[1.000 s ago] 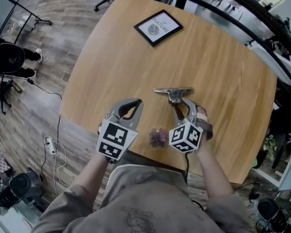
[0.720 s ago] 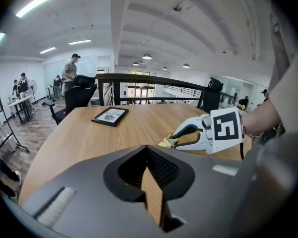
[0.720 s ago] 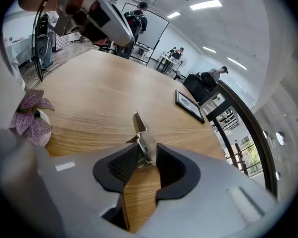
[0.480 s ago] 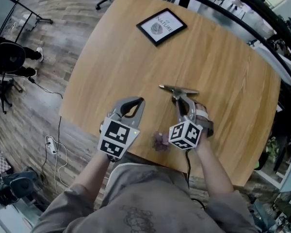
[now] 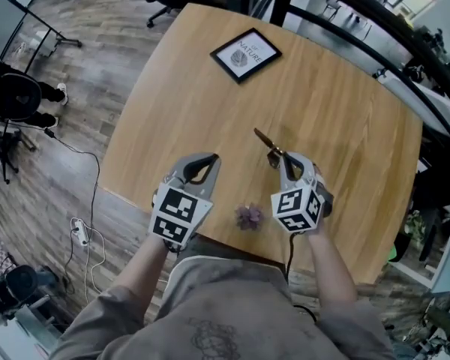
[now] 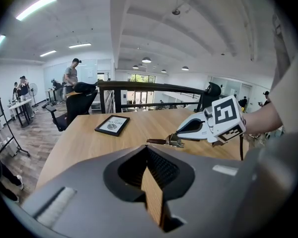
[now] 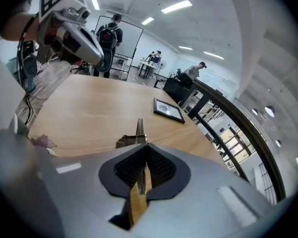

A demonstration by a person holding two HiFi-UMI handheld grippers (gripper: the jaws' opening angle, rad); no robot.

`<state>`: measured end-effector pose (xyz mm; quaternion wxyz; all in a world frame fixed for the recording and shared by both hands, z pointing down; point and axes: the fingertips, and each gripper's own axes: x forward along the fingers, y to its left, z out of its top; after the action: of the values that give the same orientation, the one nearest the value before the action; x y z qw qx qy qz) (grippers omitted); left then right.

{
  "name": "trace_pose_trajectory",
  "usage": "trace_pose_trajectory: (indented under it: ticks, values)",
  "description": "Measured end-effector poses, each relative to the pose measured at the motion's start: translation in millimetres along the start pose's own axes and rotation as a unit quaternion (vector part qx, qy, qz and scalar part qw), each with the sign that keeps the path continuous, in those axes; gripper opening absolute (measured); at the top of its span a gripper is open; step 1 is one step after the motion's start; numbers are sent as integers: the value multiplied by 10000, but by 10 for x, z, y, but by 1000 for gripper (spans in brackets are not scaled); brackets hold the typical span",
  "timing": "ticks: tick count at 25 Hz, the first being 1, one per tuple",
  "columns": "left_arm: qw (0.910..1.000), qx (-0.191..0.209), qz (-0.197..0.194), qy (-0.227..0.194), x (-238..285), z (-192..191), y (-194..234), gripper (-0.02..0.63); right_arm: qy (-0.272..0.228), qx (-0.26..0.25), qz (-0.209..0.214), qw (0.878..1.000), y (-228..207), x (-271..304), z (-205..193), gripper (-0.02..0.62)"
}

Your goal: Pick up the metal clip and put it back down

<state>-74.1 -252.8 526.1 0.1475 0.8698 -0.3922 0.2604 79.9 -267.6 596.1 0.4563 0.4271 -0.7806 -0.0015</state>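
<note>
The metal clip (image 5: 268, 145) is a thin steel piece with a long flat arm. My right gripper (image 5: 283, 160) is shut on its near end. In the head view the arm slants away to the far left, over the wooden table (image 5: 337, 103). In the right gripper view the clip (image 7: 138, 131) stands edge-up between the pads. The left gripper view shows the clip (image 6: 164, 142) sticking out from the right gripper (image 6: 183, 133), slightly off the wood. My left gripper (image 5: 203, 163) hovers at the near left, shut with nothing in it.
A black-framed picture (image 5: 245, 54) lies at the table's far side. A small purple scrap (image 5: 247, 216) sits by the near edge between the grippers. Beyond the table are a dark railing (image 5: 375, 21), office chairs and floor cables.
My right gripper's jaws went from wide open around the clip to shut on it. The clip turned from lying crosswise to slanting far-left and rose slightly. The left gripper stayed put.
</note>
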Motion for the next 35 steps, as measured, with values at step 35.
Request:
trace_pose_trajectory:
  ticks: [35]
  values:
    - [9825,989,-1213,-1006,-354,1457,-1428,2,-503,1754,-1789,9668,-871,-2477,-355,15]
